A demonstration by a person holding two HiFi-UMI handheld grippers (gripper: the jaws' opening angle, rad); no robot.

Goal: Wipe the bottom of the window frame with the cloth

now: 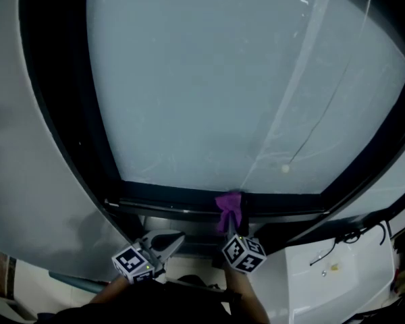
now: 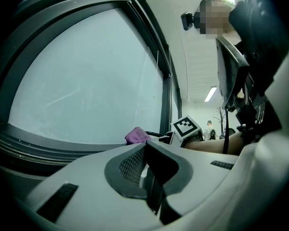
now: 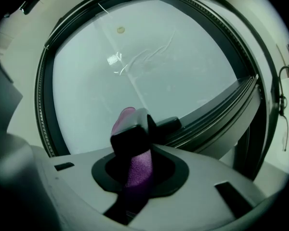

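**Right gripper** [image 1: 229, 223]: jaws clamped on the cloth [image 1: 228, 203]. In the right gripper view a purple band of cloth [image 3: 137, 170] runs up between the jaws and sticks out past the tips.

**Left gripper** [image 1: 170, 239]: jaws together with nothing between them, as seen in the left gripper view. It sits low and to the left of the right gripper, short of the frame.

**Location of cloth:** it is at the bottom rail [image 1: 169, 198] of the window frame, a little right of the rail's middle. In the head view the cloth overlaps the rail, so contact appears likely. No view confirms it is pressed on.

**Governing relation:** the rail's long axis runs left to right across the head view. The cloth lies straight ahead of the right gripper, between its tips and the rail. In my judgement the stroke must follow the rail sideways, holding the cloth tip down on it. More rail lies to the left of the cloth than to the right. The right gripper is the nearer one and the only one carrying the cloth.

**Risk, as judged:** only a short tuft stands beyond the jaws, so the jaw tips may rub the rail.

**Writing and labels:** none legible. Only the square marker patterns on the cube [image 1: 244, 254] of the right gripper and the cube [image 1: 131, 262] of the left gripper are visible.
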